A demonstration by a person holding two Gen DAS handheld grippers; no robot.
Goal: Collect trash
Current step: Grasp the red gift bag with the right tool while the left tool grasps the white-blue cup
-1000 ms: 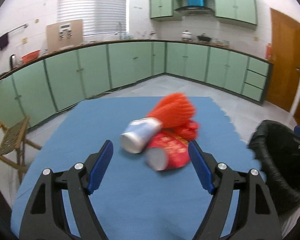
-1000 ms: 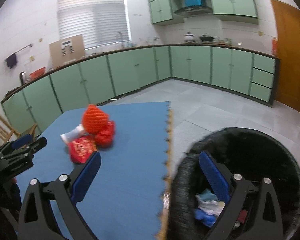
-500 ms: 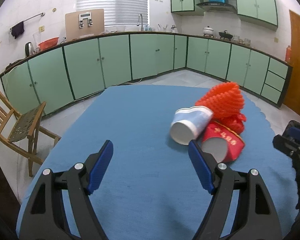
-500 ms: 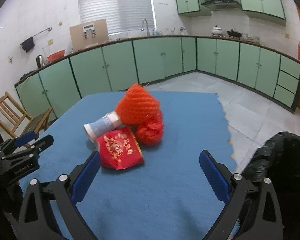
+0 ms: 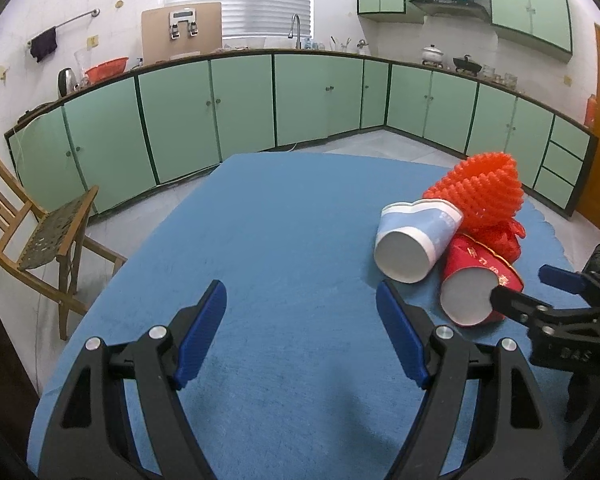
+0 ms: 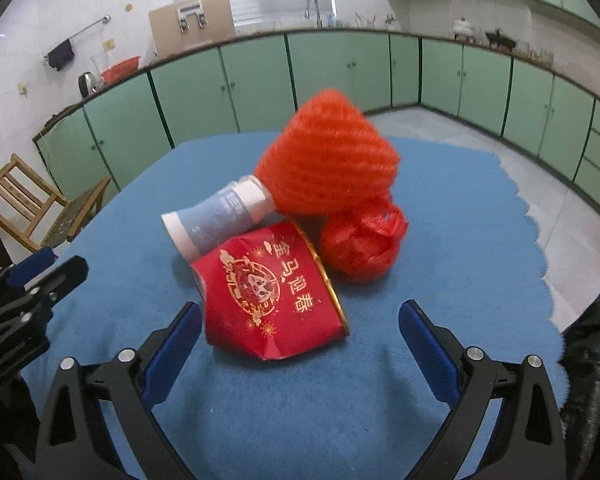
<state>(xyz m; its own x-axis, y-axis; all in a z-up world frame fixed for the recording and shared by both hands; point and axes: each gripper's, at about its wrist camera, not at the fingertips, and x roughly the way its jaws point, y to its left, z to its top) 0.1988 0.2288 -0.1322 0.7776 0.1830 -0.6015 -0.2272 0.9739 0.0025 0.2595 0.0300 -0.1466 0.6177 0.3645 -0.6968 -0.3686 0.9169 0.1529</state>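
Note:
A heap of trash lies on the blue mat (image 6: 440,216): a crushed red paper cup (image 6: 276,292) on its side, a blue and white paper cup (image 6: 216,220) on its side, an orange foam net (image 6: 328,160) and a crumpled red plastic bag (image 6: 360,240). My right gripper (image 6: 300,328) stands open just short of the red cup, fingers to either side of it and apart from it. My left gripper (image 5: 300,308) is open over bare mat, left of the blue and white cup (image 5: 416,240) and the red cup (image 5: 472,284). The right gripper (image 5: 540,292) shows at the right edge of the left wrist view.
The black trash bag (image 6: 596,344) stands at the mat's right edge. A wooden chair (image 5: 32,232) stands on the floor to the left. Green cabinets (image 5: 300,100) line the far walls. The mat (image 5: 260,240) lies bare to the left of the heap.
The right gripper swung left from over the black bag and down to the trash heap. The left gripper shifted left, so the cups now lie to its right.

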